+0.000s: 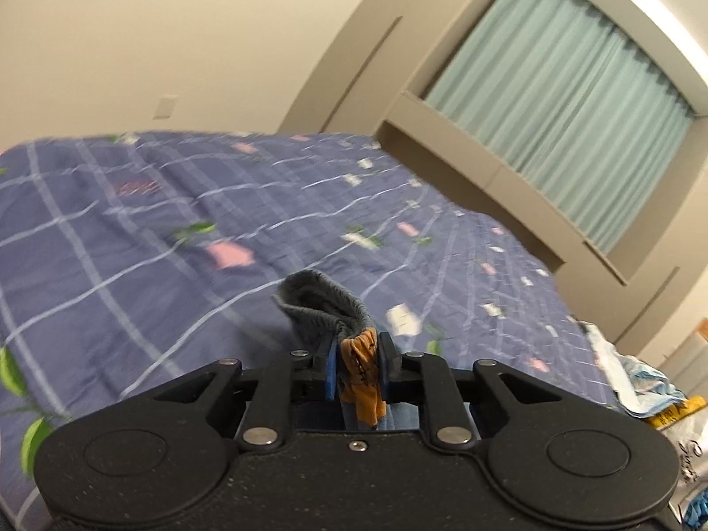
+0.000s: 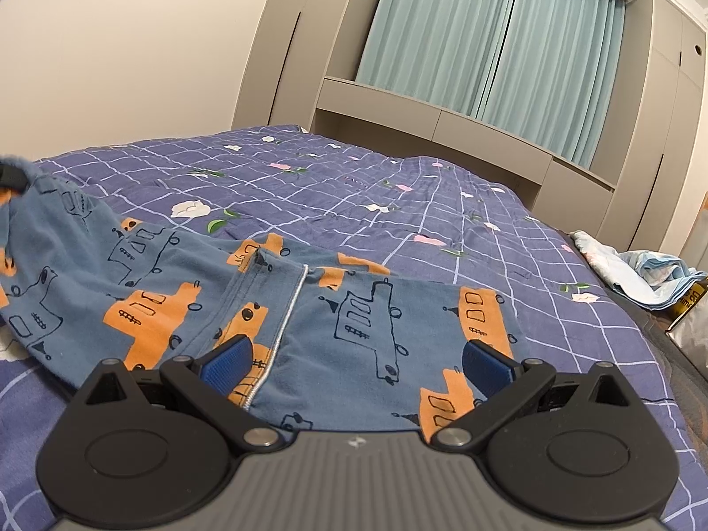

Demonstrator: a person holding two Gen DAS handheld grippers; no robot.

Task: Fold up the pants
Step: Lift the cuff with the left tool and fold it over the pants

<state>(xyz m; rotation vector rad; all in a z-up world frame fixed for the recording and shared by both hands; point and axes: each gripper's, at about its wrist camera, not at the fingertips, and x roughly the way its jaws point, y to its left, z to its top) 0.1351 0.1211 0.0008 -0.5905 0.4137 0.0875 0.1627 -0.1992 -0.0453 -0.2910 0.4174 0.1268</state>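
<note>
Blue pants [image 2: 186, 292] with orange and outlined vehicle prints lie on the purple checked bedspread [image 2: 354, 186]. My left gripper [image 1: 357, 365] is shut on a bunched edge of the pants [image 1: 327, 305], grey-blue and orange cloth, held up above the bed. It also shows at the far left of the right wrist view [image 2: 11, 175], lifting one end of the pants. My right gripper [image 2: 358, 360] is open, its blue pads [image 2: 228, 360] spread just above the nearer part of the pants, holding nothing.
The bedspread [image 1: 155, 221] covers a wide bed. A beige window ledge [image 2: 433, 119] and teal curtains [image 2: 509, 35] stand behind it. A crumpled light blue cloth [image 2: 641, 274] and a yellow item lie at the bed's right edge.
</note>
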